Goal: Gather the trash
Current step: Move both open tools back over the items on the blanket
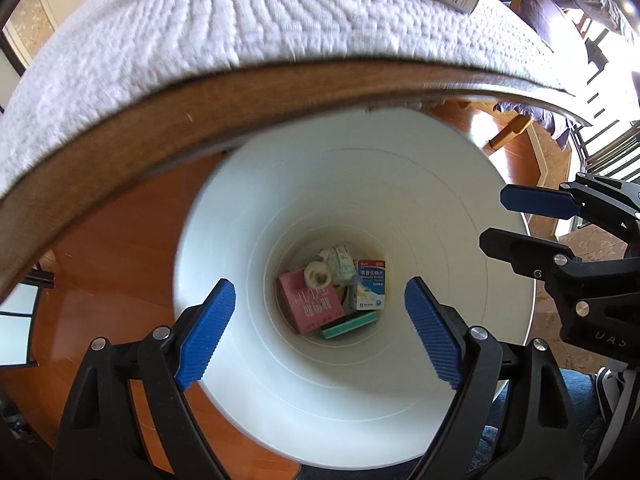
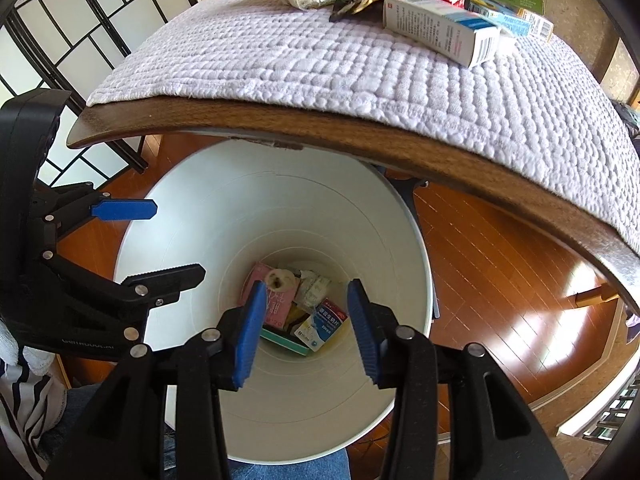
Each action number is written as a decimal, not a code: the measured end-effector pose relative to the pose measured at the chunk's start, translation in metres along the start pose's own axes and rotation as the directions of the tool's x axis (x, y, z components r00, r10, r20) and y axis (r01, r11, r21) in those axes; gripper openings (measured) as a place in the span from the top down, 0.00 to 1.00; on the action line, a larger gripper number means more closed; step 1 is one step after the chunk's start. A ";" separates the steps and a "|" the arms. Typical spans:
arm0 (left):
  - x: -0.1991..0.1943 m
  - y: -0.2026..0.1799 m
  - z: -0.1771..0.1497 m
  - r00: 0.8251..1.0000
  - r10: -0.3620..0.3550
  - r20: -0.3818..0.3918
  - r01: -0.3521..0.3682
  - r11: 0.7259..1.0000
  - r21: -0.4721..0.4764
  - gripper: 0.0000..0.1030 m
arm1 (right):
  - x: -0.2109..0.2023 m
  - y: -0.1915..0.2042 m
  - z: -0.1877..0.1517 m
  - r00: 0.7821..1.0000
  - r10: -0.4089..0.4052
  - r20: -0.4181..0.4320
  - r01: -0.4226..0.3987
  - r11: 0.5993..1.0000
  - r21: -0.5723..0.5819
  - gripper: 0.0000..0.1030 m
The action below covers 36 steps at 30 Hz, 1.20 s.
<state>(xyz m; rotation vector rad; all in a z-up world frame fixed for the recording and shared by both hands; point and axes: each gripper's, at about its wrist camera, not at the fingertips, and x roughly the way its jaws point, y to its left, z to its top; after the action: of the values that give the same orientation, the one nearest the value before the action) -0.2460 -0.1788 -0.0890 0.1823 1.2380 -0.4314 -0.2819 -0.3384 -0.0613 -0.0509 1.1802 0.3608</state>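
Both grippers, left (image 1: 320,332) and right (image 2: 304,330), are being held empty with fingers wide over the bin (image 2: 224,208), where several boxes (image 1: 310,304) are already lying, while more trash (image 2: 440,28) is being left on the counter (image 2: 360,128).

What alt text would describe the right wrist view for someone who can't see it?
The open, empty right gripper hangs over a white trash bin holding a pink box and other discarded packaging. Behind is a cloth-covered table with more boxes; the left gripper is alongside.
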 end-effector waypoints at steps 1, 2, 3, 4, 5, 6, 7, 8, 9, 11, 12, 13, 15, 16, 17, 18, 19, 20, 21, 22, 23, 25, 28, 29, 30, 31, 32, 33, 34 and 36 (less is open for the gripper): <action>-0.005 0.001 0.002 1.000 0.004 0.012 -0.004 1.000 0.003 0.14 | -0.004 0.000 0.000 1.000 -0.005 0.008 0.005 1.000 -0.003 0.59; -0.011 0.001 0.004 1.000 0.004 0.027 -0.004 1.000 0.005 0.14 | -0.009 0.000 0.002 1.000 -0.010 0.019 0.010 1.000 -0.006 0.59; -0.019 0.002 0.006 0.999 0.000 0.045 0.000 1.000 0.009 0.14 | -0.016 -0.001 0.003 0.999 -0.014 0.036 0.014 1.000 -0.008 0.59; -0.029 0.003 0.009 0.997 -0.005 0.072 0.004 1.000 0.014 0.14 | -0.025 -0.001 0.005 0.998 -0.018 0.058 0.018 1.000 -0.009 0.59; -0.041 0.004 0.013 0.995 -0.009 0.102 0.007 1.000 0.018 0.14 | -0.035 -0.002 0.008 0.996 -0.023 0.084 0.023 1.000 -0.010 0.59; -0.052 0.005 0.015 0.992 -0.014 0.127 0.011 1.000 0.023 0.14 | -0.045 -0.003 0.011 0.993 -0.028 0.113 0.029 1.000 -0.012 0.59; -0.066 0.005 0.020 0.986 -0.014 0.168 0.010 1.000 0.030 0.14 | -0.055 -0.005 0.014 0.989 -0.035 0.143 0.037 0.999 -0.013 0.59; -0.078 0.006 0.024 0.979 -0.010 0.202 0.003 0.999 0.032 0.14 | -0.064 -0.008 0.018 0.984 -0.046 0.172 0.049 0.999 -0.013 0.59; -0.089 0.008 0.029 0.972 -0.002 0.234 -0.005 1.000 0.030 0.14 | -0.072 -0.012 0.022 0.978 -0.061 0.198 0.064 0.998 -0.010 0.59; -0.108 0.012 0.045 0.955 0.019 0.296 -0.023 1.000 0.009 0.14 | -0.084 -0.021 0.031 0.966 -0.091 0.240 0.093 0.996 0.003 0.59; -0.116 0.017 0.054 0.946 0.026 0.324 -0.026 1.000 -0.003 0.14 | -0.088 -0.028 0.036 0.961 -0.103 0.256 0.104 0.995 0.008 0.59; -0.121 0.022 0.062 0.939 0.026 0.343 -0.023 1.000 -0.013 0.14 | -0.090 -0.034 0.042 0.956 -0.118 0.267 0.119 0.993 0.012 0.59; -0.125 0.032 0.075 0.930 0.045 0.366 -0.032 0.999 -0.039 0.14 | -0.090 -0.042 0.055 0.950 -0.144 0.279 0.148 0.989 0.006 0.59; -0.125 0.037 0.085 0.925 0.056 0.376 -0.041 0.998 -0.048 0.14 | -0.088 -0.048 0.061 0.948 -0.154 0.279 0.160 0.987 0.002 0.59; -0.125 0.040 0.093 0.921 0.060 0.384 -0.043 0.998 -0.052 0.14 | -0.084 -0.055 0.064 0.948 -0.162 0.275 0.169 0.986 0.000 0.59; -0.123 0.045 0.103 0.920 0.067 0.386 -0.046 0.997 -0.063 0.14 | -0.079 -0.060 0.071 0.949 -0.163 0.270 0.171 0.985 -0.004 0.59; -0.121 0.049 0.111 0.921 0.063 0.384 -0.040 0.997 -0.068 0.14 | -0.075 -0.065 0.078 0.951 -0.162 0.264 0.170 0.985 -0.010 0.59; -0.117 0.052 0.117 0.923 0.051 0.381 -0.026 0.997 -0.069 0.14 | -0.070 -0.069 0.083 0.953 -0.162 0.256 0.172 0.985 -0.017 0.59; -0.114 0.056 0.123 0.925 0.045 0.377 -0.019 0.997 -0.072 0.14 | -0.064 -0.072 0.090 0.954 -0.164 0.249 0.176 0.984 -0.028 0.59; -0.111 0.058 0.131 0.927 0.045 0.373 -0.019 0.997 -0.072 0.14 | -0.058 -0.073 0.096 0.956 -0.165 0.242 0.179 0.983 -0.040 0.59; -0.108 0.060 0.138 0.927 0.050 0.371 -0.027 0.997 -0.068 0.14 | -0.055 -0.073 0.100 0.958 -0.163 0.237 0.180 0.982 -0.052 0.59; -0.102 0.061 0.152 0.928 0.068 0.367 -0.049 0.997 -0.063 0.14 | -0.047 -0.076 0.107 0.961 -0.151 0.232 0.171 0.983 -0.069 0.57; -0.094 0.064 0.169 0.930 0.074 0.359 -0.057 0.997 -0.057 0.14 | -0.040 -0.078 0.117 0.965 -0.126 0.231 0.151 0.984 -0.092 0.50; -0.091 0.065 0.174 0.932 0.075 0.354 -0.058 0.997 -0.057 0.14 | -0.038 -0.078 0.119 0.965 -0.125 0.229 0.150 0.984 -0.097 0.50; -0.088 0.066 0.179 0.934 0.077 0.348 -0.061 0.996 -0.058 0.14 | -0.036 -0.078 0.123 0.965 -0.127 0.228 0.153 0.983 -0.102 0.50; -0.083 0.067 0.184 0.936 0.083 0.343 -0.067 0.996 -0.058 0.14 | -0.035 -0.077 0.124 0.966 -0.124 0.226 0.152 0.983 -0.107 0.50; -0.079 0.067 0.189 0.937 0.089 0.338 -0.074 0.996 -0.058 0.14 | -0.034 -0.078 0.127 0.967 -0.121 0.225 0.149 0.983 -0.111 0.50; -0.076 0.068 0.193 0.938 0.092 0.334 -0.077 0.995 -0.059 0.14 | -0.032 -0.079 0.129 0.968 -0.117 0.223 0.145 0.983 -0.115 0.50; -0.073 0.069 0.198 0.939 0.096 0.330 -0.081 0.995 -0.060 0.14 | -0.031 -0.079 0.131 0.968 -0.114 0.222 0.143 0.983 -0.118 0.50; -0.068 0.070 0.204 0.940 0.109 0.324 -0.095 0.994 -0.059 0.14 | -0.030 -0.080 0.133 0.968 -0.114 0.223 0.145 0.981 -0.125 0.50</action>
<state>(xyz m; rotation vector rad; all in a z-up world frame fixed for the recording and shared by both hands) -0.0566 -0.1745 0.0343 0.1313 0.9059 -0.3287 -0.1482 -0.3909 0.0054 -0.2066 0.9302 0.3245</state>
